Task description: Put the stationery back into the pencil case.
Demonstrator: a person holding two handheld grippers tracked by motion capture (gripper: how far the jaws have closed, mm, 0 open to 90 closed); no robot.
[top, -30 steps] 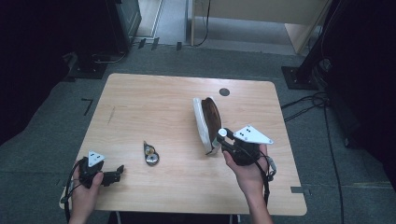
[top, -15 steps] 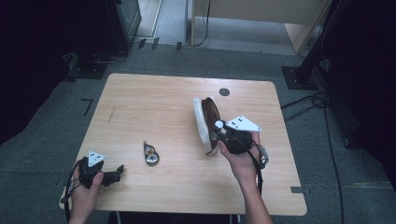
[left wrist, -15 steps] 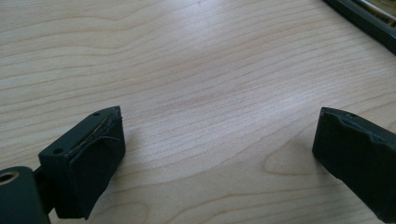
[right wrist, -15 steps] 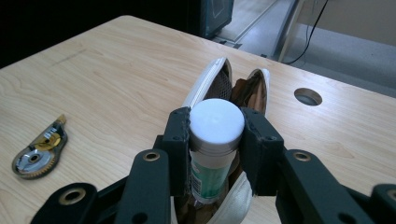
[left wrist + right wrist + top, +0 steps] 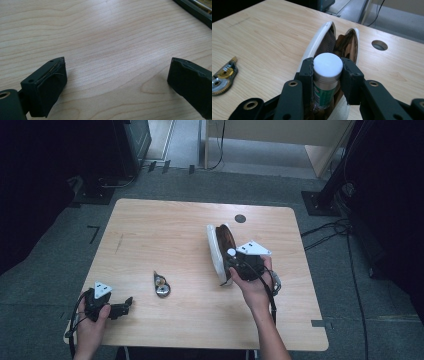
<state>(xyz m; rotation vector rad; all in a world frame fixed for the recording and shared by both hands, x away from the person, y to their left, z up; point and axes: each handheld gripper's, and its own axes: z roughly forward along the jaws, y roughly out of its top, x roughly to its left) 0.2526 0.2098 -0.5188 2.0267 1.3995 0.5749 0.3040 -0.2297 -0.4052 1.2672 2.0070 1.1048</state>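
Observation:
A white zip pouch (image 5: 216, 251) lies open on the wooden table (image 5: 165, 227), showing mesh and a brown lining (image 5: 344, 43). My right gripper (image 5: 233, 261) hovers at the pouch's near end, shut on a small upright bottle (image 5: 327, 65) with a white cap (image 5: 231, 252) and a green label. The bottle's lower part sits inside the pouch mouth. My left gripper (image 5: 120, 309) rests near the front left corner, its jaws wide apart over bare wood (image 5: 117, 80) with nothing between them.
A correction tape dispenser (image 5: 161, 285) with a clear shell lies left of the pouch, also in the right gripper view (image 5: 223, 76). A round cable hole (image 5: 240, 218) sits near the far edge. Dark stands and cables (image 5: 325, 227) surround the table on the floor.
My right gripper has carried the bottle leftward, from beside the pouch to over its open mouth. The left gripper has stayed put.

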